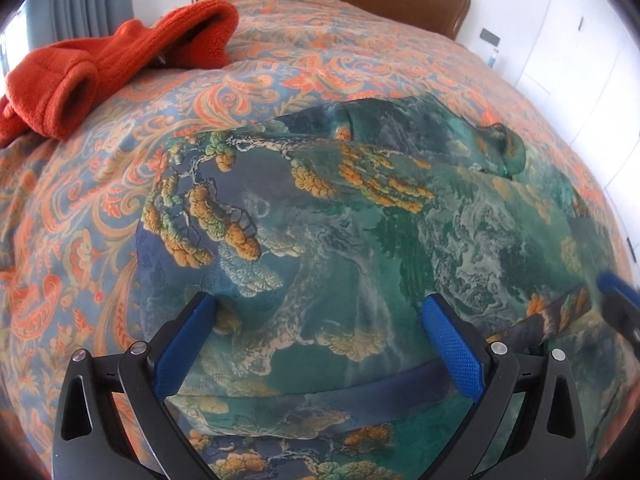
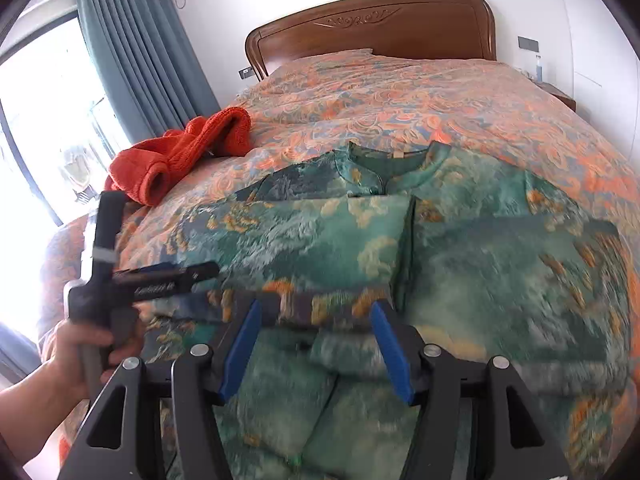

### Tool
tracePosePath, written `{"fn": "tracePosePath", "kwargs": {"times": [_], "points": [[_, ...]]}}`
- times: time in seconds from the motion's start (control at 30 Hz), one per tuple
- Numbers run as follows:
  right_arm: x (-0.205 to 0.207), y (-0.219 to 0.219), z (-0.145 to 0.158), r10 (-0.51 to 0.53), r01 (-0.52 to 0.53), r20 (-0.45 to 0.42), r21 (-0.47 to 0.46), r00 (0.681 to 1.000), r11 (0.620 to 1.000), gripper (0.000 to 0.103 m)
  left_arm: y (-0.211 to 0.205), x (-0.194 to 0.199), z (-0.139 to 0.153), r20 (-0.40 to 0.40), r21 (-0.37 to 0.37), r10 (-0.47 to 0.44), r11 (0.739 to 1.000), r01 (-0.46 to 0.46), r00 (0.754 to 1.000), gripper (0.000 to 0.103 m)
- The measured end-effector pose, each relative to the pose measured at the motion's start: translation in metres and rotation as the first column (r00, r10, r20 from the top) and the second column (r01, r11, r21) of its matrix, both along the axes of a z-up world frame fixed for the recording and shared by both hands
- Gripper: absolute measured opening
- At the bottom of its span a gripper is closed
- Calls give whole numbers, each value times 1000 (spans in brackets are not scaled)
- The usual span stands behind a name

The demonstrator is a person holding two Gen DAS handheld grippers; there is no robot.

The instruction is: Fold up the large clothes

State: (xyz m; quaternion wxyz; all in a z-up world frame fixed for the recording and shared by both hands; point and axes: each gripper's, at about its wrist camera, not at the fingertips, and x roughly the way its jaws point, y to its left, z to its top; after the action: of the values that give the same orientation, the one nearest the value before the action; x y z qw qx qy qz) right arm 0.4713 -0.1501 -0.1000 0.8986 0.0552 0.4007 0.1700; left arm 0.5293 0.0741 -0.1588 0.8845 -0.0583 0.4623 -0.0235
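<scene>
- At the far left of the bed, an orange knit garment point(image 2: 182, 152) lies bunched in a heap on the patterned bedspread point(image 1: 80, 208), near the grey-blue curtain point(image 2: 136, 52) and well apart from the work.
- A person's left hand point(image 2: 86, 346) grips the handle of the left gripper point(image 1: 322, 308); its blue-padded jaws stand wide apart, hanging just above the cloth with nothing pinched between them.
- The green printed garment point(image 1: 360, 220), patterned with orange trees and pale clouds, is spread flat across the near half of the bed, its collar point(image 2: 390, 160) pointing toward the wooden headboard point(image 2: 372, 28). One sleeve is folded in across the chest.
- The right gripper point(image 2: 316, 314) has its jaws apart over a dark folded band of the garment; this view is smeared, so it seems, though I cannot be sure, that the pads are not pressing on the fabric.
</scene>
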Motion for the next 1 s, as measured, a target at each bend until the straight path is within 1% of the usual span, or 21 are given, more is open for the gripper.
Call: {"fn": "tracePosePath", "kwargs": {"times": [0.07, 0.17, 0.2, 0.27, 0.3, 0.37, 0.4, 0.47, 0.53, 0.6, 0.67, 0.73, 0.8, 0.9, 1.0], "points": [[25, 16, -15, 26, -26, -9, -41, 1000, 999, 59, -3, -1, -4, 4, 37, -13, 999, 13, 1000, 102], [55, 27, -59, 37, -59, -160, -135, 986, 989, 57, -7, 1, -2, 12, 67, -28, 997, 27, 1000, 102], [57, 28, -67, 40, -65, -171, -143, 984, 988, 57, -9, 3, 1, 24, 71, -38, 997, 36, 999, 102], [53, 31, -70, 44, -69, -147, -165, 988, 984, 57, -13, 12, 7, 41, 81, -64, 995, 61, 997, 102], [52, 32, -70, 43, -68, -144, -175, 989, 982, 57, -16, 22, 7, 36, 93, -72, 993, 68, 997, 102], [52, 34, -71, 40, -67, -143, -185, 989, 981, 57, -18, 42, 4, 1, 94, -79, 992, 78, 997, 102], [52, 33, -72, 39, -66, -146, -184, 989, 981, 57, -16, 57, -1, -34, 83, -69, 994, 72, 997, 102], [51, 32, -73, 39, -66, -150, -177, 988, 982, 57, -6, 79, -8, -80, 33, -26, 999, 29, 996, 102], [53, 31, -75, 40, -65, -153, -165, 987, 984, 57, 6, 97, -8, -91, -19, 30, 999, -31, 995, 102], [57, 28, -77, 43, -66, -152, -152, 987, 986, 57, 14, 111, -8, -99, -53, 62, 996, -68, 993, 102], [57, 26, -79, 44, -65, -150, -139, 988, 988, 57, 17, 116, -8, -106, -72, 75, 994, -83, 991, 102], [57, 25, -81, 45, -65, -147, -133, 988, 989, 57, 18, 111, -8, -97, -84, 75, 993, -84, 992, 102], [56, 24, -82, 46, -66, -147, -133, 988, 989, 57, 16, 96, -7, -82, -80, 51, 995, -58, 995, 102], [58, 24, -80, 50, -73, -158, -139, 986, 988, 57, 7, 58, -3, -44, -18, -10, 1000, 9, 999, 102], [59, 27, -78, 61, -90, -178, -158, 982, 983, 58, -2, 13, 1, -15, 53, -73, 996, 74, 997, 102]]}}
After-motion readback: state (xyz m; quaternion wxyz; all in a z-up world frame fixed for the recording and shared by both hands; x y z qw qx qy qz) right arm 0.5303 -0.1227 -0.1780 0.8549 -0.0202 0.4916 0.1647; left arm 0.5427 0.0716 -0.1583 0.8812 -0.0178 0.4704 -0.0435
